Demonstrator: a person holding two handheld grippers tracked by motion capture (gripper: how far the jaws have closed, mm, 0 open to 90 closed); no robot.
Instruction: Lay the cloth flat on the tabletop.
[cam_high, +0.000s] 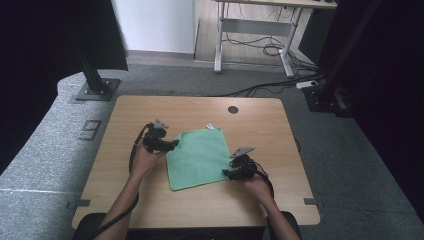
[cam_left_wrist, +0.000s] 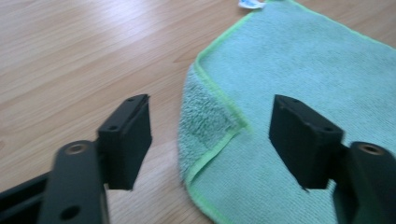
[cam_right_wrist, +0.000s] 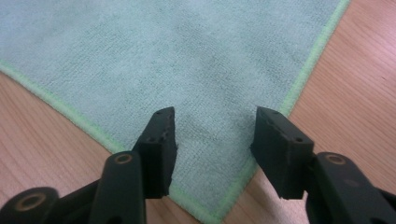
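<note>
Towel (cam_high: 197, 158), green terry with a lighter green hem, lies spread flat around the middle of the wooden table (cam_high: 150, 107), a little nearer the person's edge than the far edge. It sits turned against the table edges: its long axis appears to run from the near edge up toward the far right corner, though the cloth is close to square and the difference is slight. A small white tag (cam_high: 210, 126) sticks out at its farthest corner, pointing toward the table's far edge.

Judging by the poses, the step in hand is taking hold of two opposite corners, probably to fold or lift the cloth. The left gripper (cam_left_wrist: 210, 135) hangs released over the corner that points toward the table's left edge, jaws spread wide, one over bare wood and one over the terry. That corner is doubled over on itself (cam_left_wrist: 205, 119), so the fold should be caught whole or flattened first, or the hem will slip out crooked. The right gripper (cam_right_wrist: 215, 135) is also unclenched, jaws apart just above the corner that points toward the table's right edge, straddling the tip.

To do it well, I judge each gripper should come down until one jaw slides under the hem, close squarely on the corner tip rather than on the middle of the cloth, and both should lift together so the towel stays taut.
</note>
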